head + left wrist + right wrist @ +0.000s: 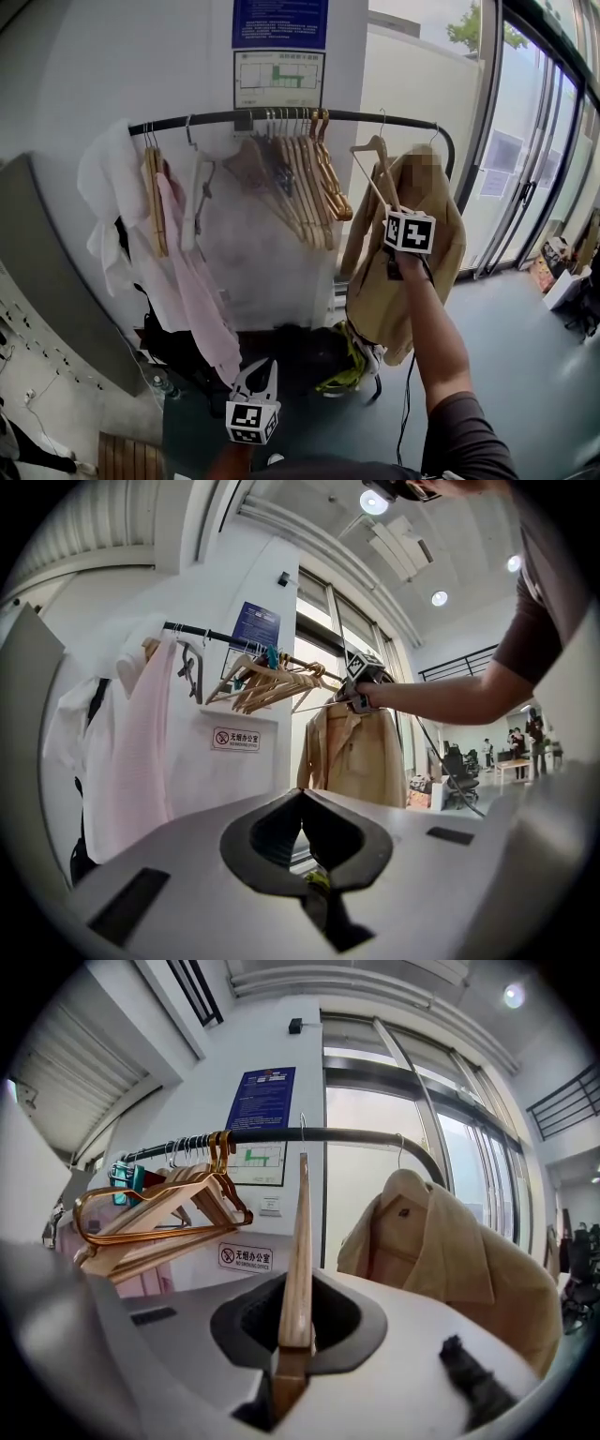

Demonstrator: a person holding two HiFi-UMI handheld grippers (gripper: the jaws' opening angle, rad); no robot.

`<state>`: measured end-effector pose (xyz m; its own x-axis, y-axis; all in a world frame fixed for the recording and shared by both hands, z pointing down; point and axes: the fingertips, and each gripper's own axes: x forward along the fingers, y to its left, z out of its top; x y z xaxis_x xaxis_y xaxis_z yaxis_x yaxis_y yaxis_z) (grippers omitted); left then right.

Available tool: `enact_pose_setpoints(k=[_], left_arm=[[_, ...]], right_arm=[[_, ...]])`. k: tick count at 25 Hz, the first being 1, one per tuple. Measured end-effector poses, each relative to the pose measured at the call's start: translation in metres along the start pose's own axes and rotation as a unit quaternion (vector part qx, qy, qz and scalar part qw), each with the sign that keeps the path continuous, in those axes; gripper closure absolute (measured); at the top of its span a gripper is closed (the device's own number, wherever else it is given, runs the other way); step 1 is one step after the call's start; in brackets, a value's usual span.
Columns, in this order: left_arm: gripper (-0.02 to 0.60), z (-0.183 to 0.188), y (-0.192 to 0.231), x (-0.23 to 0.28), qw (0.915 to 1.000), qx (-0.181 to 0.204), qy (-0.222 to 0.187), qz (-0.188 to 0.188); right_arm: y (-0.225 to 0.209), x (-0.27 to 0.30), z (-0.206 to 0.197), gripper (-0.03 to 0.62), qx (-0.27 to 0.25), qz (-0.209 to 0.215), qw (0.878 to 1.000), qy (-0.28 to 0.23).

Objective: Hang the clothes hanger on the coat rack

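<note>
We had the wooden hanger (pixel 298 1241) clenched in our right gripper (pixel 296 1333), held high with its hook at the coat rack's far rail (pixel 375 1135), left of the tan coat (pixel 450 1251). Seating the hook and letting go looked left to do. Our left gripper (pixel 255 375) hung low and near, jaws together on nothing.

A sign (pixel 246 1257) on the white wall (pixel 272 1035) reads "无烟办公室".

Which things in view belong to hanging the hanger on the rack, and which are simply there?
In the job: light wooden clothes hanger, clamped in the right gripper; black metal coat rack rail.
Simply there: bunch of wooden hangers; tan jacket; pale pink garment; white garment; blue wall notice.
</note>
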<state>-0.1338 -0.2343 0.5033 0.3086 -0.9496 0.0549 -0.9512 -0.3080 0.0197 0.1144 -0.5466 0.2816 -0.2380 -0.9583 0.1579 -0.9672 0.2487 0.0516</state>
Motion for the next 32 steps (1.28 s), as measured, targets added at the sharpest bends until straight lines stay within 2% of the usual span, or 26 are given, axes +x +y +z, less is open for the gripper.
enact_pose_setpoints(k=[16, 18, 23, 27, 32], left_arm=[[0.572, 0.002, -0.009, 0.011, 1.0, 0.001, 0.0, -0.004], [0.572, 0.0, -0.009, 0.009, 1.0, -0.001, 0.003, -0.004], [0.572, -0.004, -0.007, 0.008, 1.0, -0.005, 0.007, -0.001], [0.572, -0.004, -0.01, 0.009, 1.0, -0.004, 0.009, -0.003], [0.572, -0.004, -0.014, 0.011, 0.9999, 0.0, 0.01, -0.009]], right_arm=[[0.013, 0.016, -0.013, 0.563, 0.03, 0.023, 0.999, 0.007], [0.015, 0.015, -0.012, 0.563, 0.031, 0.028, 0.999, -0.006], [0.014, 0.005, -0.008, 0.549, 0.026, 0.036, 0.995, -0.084], [0.016, -0.011, -0.013, 0.466, 0.011, 0.036, 0.994, -0.101], [0.013, -0.042, -0.035, 0.444, 0.012, 0.026, 0.993, -0.117]])
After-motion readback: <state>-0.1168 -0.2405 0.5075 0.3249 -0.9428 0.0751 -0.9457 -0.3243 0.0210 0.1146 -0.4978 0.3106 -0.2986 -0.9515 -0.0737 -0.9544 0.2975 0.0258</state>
